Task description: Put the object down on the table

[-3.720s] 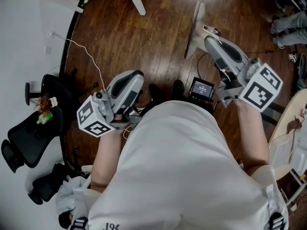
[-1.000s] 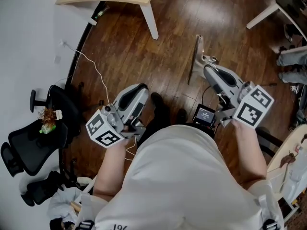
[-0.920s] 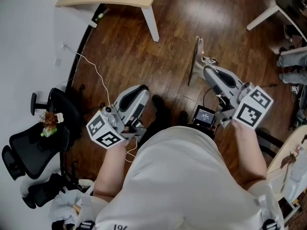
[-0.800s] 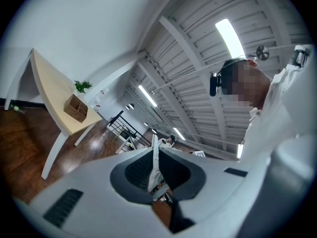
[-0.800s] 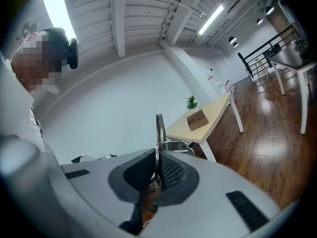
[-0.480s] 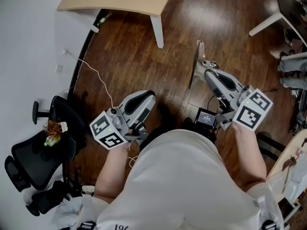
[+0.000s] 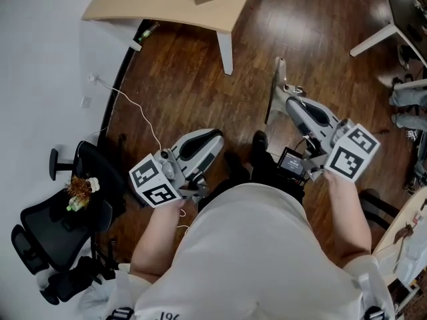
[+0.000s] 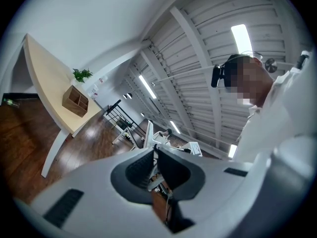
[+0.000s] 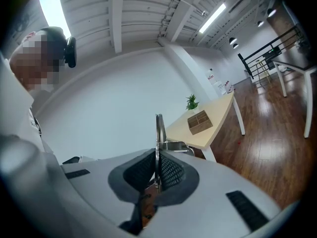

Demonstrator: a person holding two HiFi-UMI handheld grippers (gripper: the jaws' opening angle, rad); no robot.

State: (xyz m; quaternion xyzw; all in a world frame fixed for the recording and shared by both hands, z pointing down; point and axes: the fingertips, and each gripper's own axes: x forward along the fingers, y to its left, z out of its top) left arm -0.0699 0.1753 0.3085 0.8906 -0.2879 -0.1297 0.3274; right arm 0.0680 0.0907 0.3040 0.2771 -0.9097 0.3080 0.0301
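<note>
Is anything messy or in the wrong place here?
Yes: a small leafy bunch lies on the black office chair seat at the left, an odd spot for it, and a white cable trails loose across the wooden floor.

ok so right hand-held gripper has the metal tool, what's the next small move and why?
Probably carry it forward to the table before opening. The right hand-held gripper is shut on the metal tool, which hangs over bare wooden floor; the table lies ahead, none of it under the tool. Releasing here would likely drop it.
</note>
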